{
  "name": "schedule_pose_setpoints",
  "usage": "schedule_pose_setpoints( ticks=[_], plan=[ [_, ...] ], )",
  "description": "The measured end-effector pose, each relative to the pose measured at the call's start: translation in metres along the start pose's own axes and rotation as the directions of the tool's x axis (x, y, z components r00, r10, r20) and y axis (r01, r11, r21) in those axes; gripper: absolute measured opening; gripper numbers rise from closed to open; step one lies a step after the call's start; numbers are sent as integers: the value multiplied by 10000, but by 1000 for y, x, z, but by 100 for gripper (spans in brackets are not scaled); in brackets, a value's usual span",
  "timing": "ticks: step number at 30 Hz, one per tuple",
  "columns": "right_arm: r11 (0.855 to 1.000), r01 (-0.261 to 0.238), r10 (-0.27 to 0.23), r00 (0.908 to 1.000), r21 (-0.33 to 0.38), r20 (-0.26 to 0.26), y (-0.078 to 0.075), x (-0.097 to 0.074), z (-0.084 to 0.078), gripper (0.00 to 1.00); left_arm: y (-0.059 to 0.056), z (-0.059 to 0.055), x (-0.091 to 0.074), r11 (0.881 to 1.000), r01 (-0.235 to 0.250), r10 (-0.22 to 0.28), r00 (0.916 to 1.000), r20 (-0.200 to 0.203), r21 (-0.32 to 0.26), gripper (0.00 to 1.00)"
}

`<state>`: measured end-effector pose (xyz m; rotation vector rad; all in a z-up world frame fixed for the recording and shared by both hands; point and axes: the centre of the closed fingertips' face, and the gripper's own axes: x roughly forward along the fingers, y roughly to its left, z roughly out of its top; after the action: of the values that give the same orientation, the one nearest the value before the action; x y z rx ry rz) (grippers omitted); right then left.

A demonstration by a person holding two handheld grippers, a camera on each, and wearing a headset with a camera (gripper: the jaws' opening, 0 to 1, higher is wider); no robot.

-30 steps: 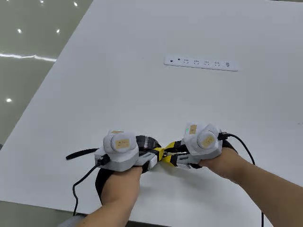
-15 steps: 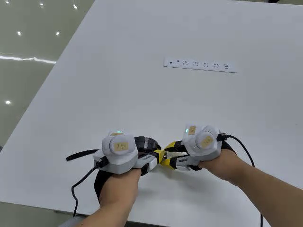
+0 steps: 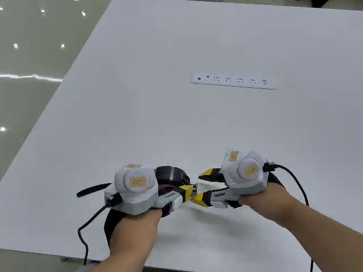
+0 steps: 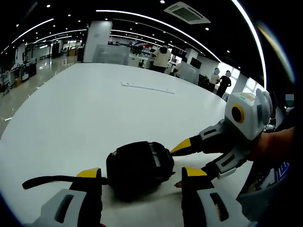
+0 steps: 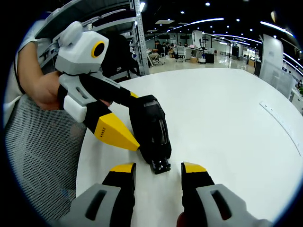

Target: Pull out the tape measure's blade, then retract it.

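Tape measure (image 5: 152,125) lies on its side on the white tabletop (image 3: 170,102) near the front edge, black case, right btwn my two grippers. Its blade end (image 5: 161,165) points at the right gripper (image 5: 158,169) and sits just in the gap btwn that gripper's yellow-tipped jaws. Those jaws stand apart, one either side of the blade end, not closed on it. No length of blade visible outside the case. The left gripper (image 3: 178,190) comes at the case from the opposite side w/ jaws spread around the body. In the right gripper view one yellow tip touches the case's flank and the other jaw runs behind it. I can't tell whether it's actually squeezing. A black strap (image 4: 47,181) trails from the case across the tabletop, away from the right gripper. My hands hold both grippers low over the surface. A white power strip (image 3: 233,81) lies well apart, further back on the tabletop.
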<state>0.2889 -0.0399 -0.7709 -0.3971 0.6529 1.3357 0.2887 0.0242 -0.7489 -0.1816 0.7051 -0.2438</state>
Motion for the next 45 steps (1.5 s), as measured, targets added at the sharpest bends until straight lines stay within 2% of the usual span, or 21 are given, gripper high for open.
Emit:
schedule_pose_setpoints(
  ticks=[11,14,16,21,33,35,38,41,45],
  plan=[
    [9993,326,-329,9993,204,161,6,-11,1,40,4,0,-9,9967,343,-325,9992,-251,734,67],
    [9987,426,-432,9988,291,215,7,-15,2,42,4,-2,-12,9896,557,-497,9976,-476,1330,67],
    [9983,480,-489,9985,329,258,9,-18,1,44,6,-3,-14,9887,668,-598,9967,-553,1345,67],
    [9966,683,-699,9969,464,350,10,-26,0,46,13,-4,-22,9789,849,-729,9948,-705,1857,68],
    [9892,1087,-1130,9928,979,389,13,-41,-12,52,18,-4,-36,9650,1386,-1228,9889,-835,2226,70],
    [9877,1152,-1205,9917,1060,442,14,-44,-13,53,20,-1,-39,9567,1362,-1213,9899,-731,2572,70],
    [9863,1267,-1323,9901,1057,472,16,-49,-14,55,19,-2,-41,9523,1597,-1433,9864,-811,2601,70],
    [9839,1367,-1436,9881,1148,546,16,-54,-14,58,18,-1,-44,9351,1790,-1596,9833,-873,3059,70],
    [9818,1491,-1566,9860,1179,566,18,-59,-15,60,19,-2,-49,9284,1985,-1783,9796,-923,3141,72]
  ],
)
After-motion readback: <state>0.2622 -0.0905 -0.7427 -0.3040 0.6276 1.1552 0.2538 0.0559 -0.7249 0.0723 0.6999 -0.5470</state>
